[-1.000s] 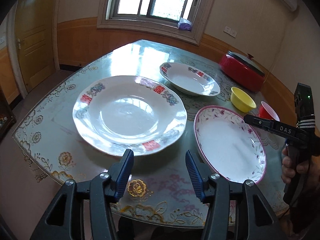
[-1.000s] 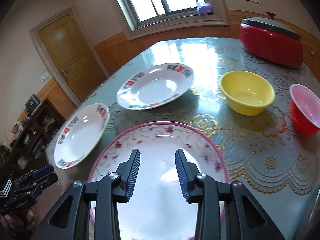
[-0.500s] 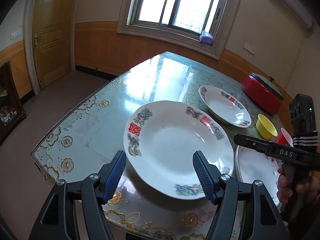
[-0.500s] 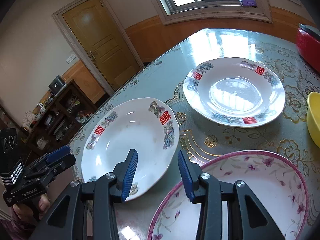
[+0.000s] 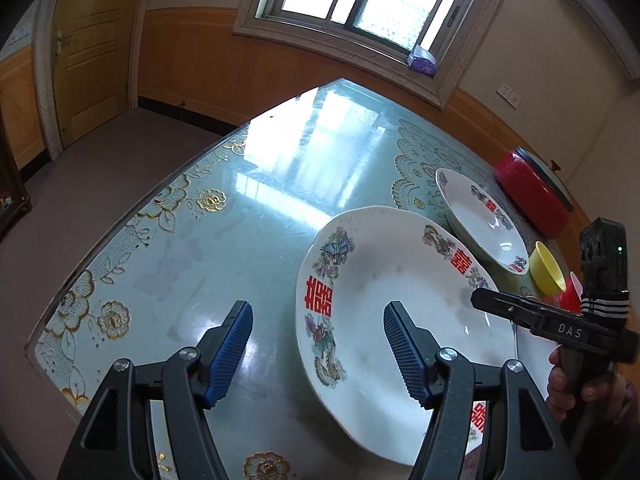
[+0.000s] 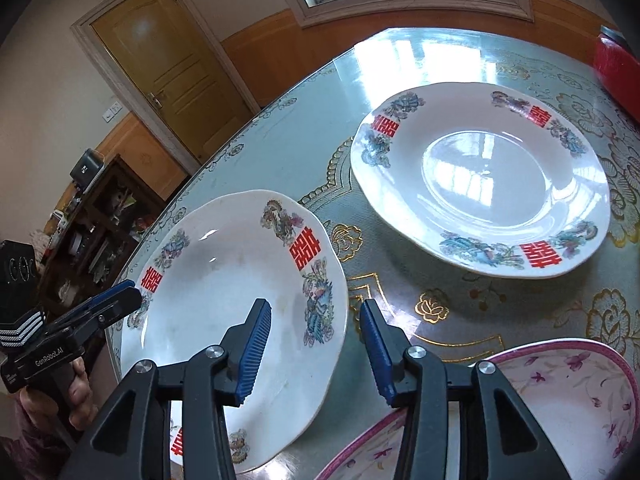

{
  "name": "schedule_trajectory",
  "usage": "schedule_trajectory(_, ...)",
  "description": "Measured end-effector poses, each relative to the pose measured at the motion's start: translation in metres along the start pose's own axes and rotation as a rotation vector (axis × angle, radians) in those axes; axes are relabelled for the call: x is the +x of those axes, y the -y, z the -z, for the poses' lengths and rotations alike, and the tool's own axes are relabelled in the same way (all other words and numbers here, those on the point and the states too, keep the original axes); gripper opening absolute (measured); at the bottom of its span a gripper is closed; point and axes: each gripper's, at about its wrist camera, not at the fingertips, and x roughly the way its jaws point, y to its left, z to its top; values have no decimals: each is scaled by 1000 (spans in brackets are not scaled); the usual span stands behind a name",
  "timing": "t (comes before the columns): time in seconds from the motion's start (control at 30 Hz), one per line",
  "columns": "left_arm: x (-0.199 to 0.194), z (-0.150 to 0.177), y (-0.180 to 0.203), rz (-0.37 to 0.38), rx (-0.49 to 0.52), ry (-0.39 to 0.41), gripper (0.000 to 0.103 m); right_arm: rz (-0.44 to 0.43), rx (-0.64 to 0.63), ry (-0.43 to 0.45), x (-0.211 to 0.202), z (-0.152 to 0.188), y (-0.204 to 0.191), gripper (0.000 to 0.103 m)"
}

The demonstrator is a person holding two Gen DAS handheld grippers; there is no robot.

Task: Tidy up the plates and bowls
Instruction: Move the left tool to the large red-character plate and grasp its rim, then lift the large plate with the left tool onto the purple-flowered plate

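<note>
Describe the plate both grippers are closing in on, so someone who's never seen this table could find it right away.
On the glass-topped table with the gold flower cloth, look at the corner nearest the wooden door. The near plate lies there, white with red characters and flowers on its rim. Unlike its twin, the far plate, it lies beside the pink-rimmed plate.

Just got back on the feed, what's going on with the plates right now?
A person holds a tool in each hand over the near white plate with red characters. The left tool straddles its left rim, jaws closing but not gripping yet. The right tool straddles the opposite rim, jaws opening. Nothing is lifted. The second matching plate, the pink-rimmed plate and the yellow bowl sit untouched.
</note>
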Motion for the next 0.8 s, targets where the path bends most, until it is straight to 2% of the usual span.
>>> schedule_trajectory(0.07,9,-1,-1,4,12,-22,53,8,-8,-3,4,-1,-5,49)
schedule_trajectory(0.1,13,-1,-2,5,11,-40,49,10,-18,-5,6,-2,-8,49)
schedule_trajectory(0.13,17,-1,-3,7,10,-53,38,7,-25,-6,6,-2,-10,49)
schedule_trajectory(0.17,21,0,-4,11,14,-68,32,4,-33,-5,6,-2,-12,49)
schedule_trajectory(0.23,24,3,0,35,45,-79,29,17,-51,-3,8,-2,-16,49)
schedule_trajectory(0.4,26,3,3,28,63,-54,29,83,-105,-41,14,2,-26,49)
schedule_trajectory(0.57,23,3,-4,43,23,-62,27,42,-72,-45,10,4,-21,49)
schedule_trajectory(0.7,21,6,2,12,70,-56,29,121,-138,-35,13,8,-30,49)
schedule_trajectory(0.8,19,8,2,10,59,-62,29,115,-136,-40,14,6,-30,49)
